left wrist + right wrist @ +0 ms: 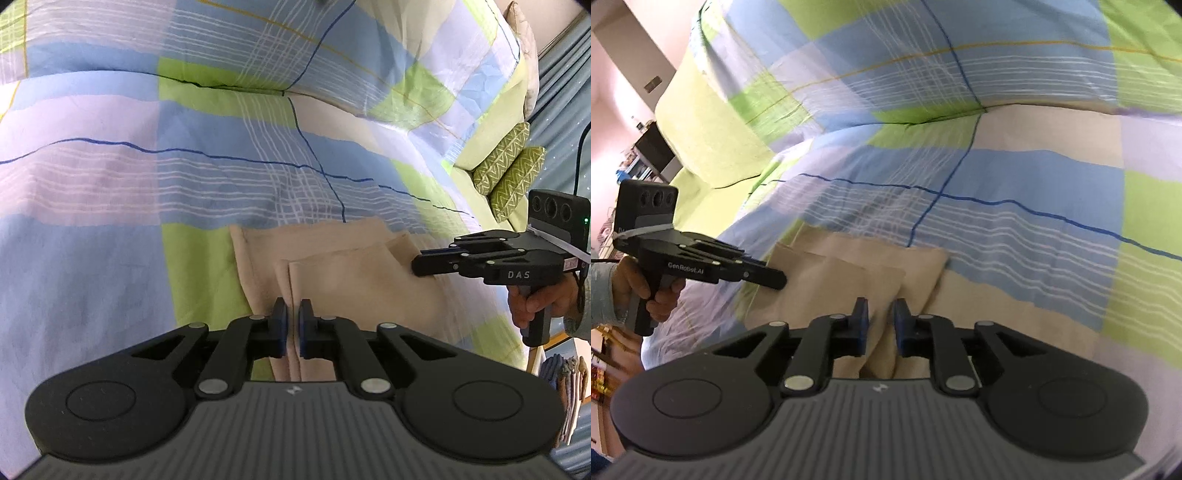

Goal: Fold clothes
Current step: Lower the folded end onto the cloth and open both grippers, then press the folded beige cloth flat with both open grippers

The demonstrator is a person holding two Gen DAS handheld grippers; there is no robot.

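**Two grippers hold a beige garment over a checked bed**

Jaws nearly closed, the left gripper (293, 325) pinches a doubled edge of a beige garment (343, 273) between its blue pads, the cloth running up through the narrow slit between them in the left wrist view. From the right wrist view the same tool (775, 277) shows side-on, its black fingers reaching over the left edge of the folded cloth (849, 266), gripped at the handle by the person's left hand (661, 295) in a grey sleeve.

On the right gripper (881, 325), the jaws stand a little wider, with a fold of beige fabric rising in the gap between the blue pads; whether the pads actually press on it cannot be told from that view. In the left wrist view this gripper (419, 264) appears from the side, its tips together at the garment's right edge, with the person's right hand (535, 302) around the grip.

Folded into overlapping layers, the garment lies on a bed covered by a quilt (184, 166) checked in blue, green, lilac and cream, crossed by thin dark blue lines. Its nearer portion runs down under both grippers. At the far right of the left wrist view, two green patterned cushions (513, 173) rest against a pale green bed edge, near a blue-grey curtain (565, 92). Dark shelving (652, 153) shows at the far left of the right wrist view, against a pinkish wall.
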